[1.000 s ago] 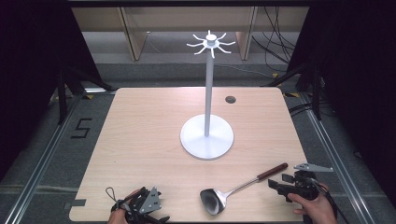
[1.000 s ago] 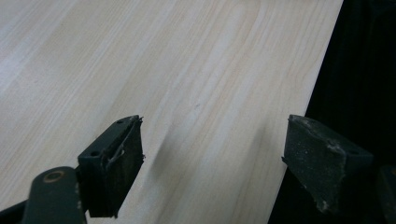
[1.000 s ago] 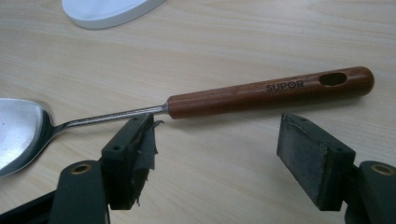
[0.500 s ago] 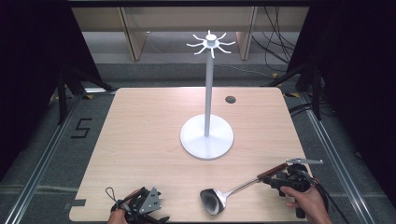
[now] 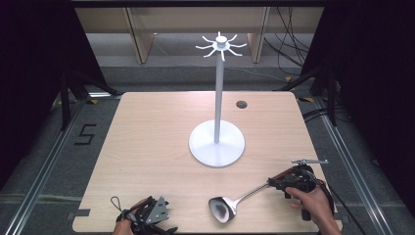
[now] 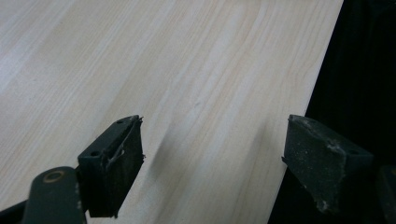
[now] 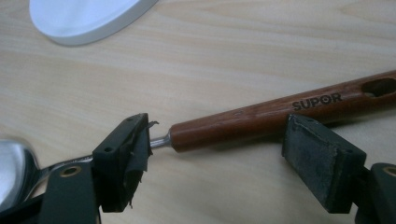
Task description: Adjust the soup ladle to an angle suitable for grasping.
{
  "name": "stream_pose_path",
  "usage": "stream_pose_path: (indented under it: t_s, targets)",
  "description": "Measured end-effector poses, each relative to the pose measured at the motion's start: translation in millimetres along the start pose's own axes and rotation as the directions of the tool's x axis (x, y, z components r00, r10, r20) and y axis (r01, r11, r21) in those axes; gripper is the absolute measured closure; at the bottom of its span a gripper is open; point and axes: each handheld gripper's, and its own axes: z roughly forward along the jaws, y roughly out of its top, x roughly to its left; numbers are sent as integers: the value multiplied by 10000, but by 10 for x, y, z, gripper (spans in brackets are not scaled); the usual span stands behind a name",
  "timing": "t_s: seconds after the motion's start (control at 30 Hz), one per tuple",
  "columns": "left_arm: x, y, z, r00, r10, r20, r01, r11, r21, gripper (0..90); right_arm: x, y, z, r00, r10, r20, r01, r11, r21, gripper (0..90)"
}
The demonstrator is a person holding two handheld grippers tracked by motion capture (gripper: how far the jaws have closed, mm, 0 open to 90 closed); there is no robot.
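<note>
High view was evenly lit from above, tabletop [image 5: 147, 147] bright w/ no glare; surroundings fell to near black at both sides. White stand [image 5: 217, 142] cast only a faint soft shadow on its base. Pic was a bit soft, low res, mild noise in dark areas; table edges looked slightly bowed. Left gripper view: wood grain sharp mid-frame, near pads [image 6: 116, 158] a little blurred, soft shadow beside the left one. Right gripper view: ladle [image 7: 261, 119] handle lettering was crisp, bowl at the left edge blurred w/ dull sheen, thin shadow under handle.
</note>
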Motion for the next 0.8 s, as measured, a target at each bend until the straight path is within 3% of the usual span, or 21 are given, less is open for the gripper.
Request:
stream_pose_path:
  t_s: [0.1,0.2,0.23,0.27,0.3,0.4,0.43,0.47,0.57,0.6,0.73,0.77,0.8]
  targets:
    - [12,1,-3,10000,62,-60,-62,10000,39,191,36,46,6,9991,355,231,-363,9987,346,245]
    - [8,-2,-1,10000,58,-66,-57,10000,34,191,36,124,60,9970,535,563,-554,9980,317,241]
    - [12,0,1,9999,53,-97,-53,10000,30,191,-17,152,101,9968,-85,789,85,10000,2,240]
    - [11,1,-2,10000,60,-74,-60,10000,24,191,-22,171,113,9955,-159,934,164,9999,-49,234]
    - [10,1,-4,9999,73,-73,-73,10000,15,191,23,194,127,9941,517,951,-534,9985,153,223]
    - [16,-1,1,9999,66,-76,-66,10000,35,191,36,248,172,9913,442,1236,-471,9987,208,212]
    - [16,-1,1,9999,66,-76,-66,10000,35,191,84,264,197,9882,719,1356,-759,9968,247,203]
    - [12,0,-1,10000,58,-63,-58,10000,30,191,64,283,228,9883,181,1517,-215,9995,211,189]
    - [9,-2,0,10000,58,-51,-58,10000,33,191,132,336,296,9815,124,1911,-166,9996,208,181]
    - [12,-2,1,9999,57,-88,-57,10000,26,191,116,349,325,9860,-42,1664,24,9999,111,183]
    - [1,0,-2,10000,5,7,-5,10000,-32,191,123,407,397,9869,13,1615,-50,9997,228,188]
    - [12,-2,-3,9999,91,-66,-91,10000,32,191,128,424,431,9839,44,1788,-104,9994,326,210]
    - [12,-1,-6,9999,85,-91,-84,9999,89,191,160,467,471,9866,80,1627,-112,9998,186,244]
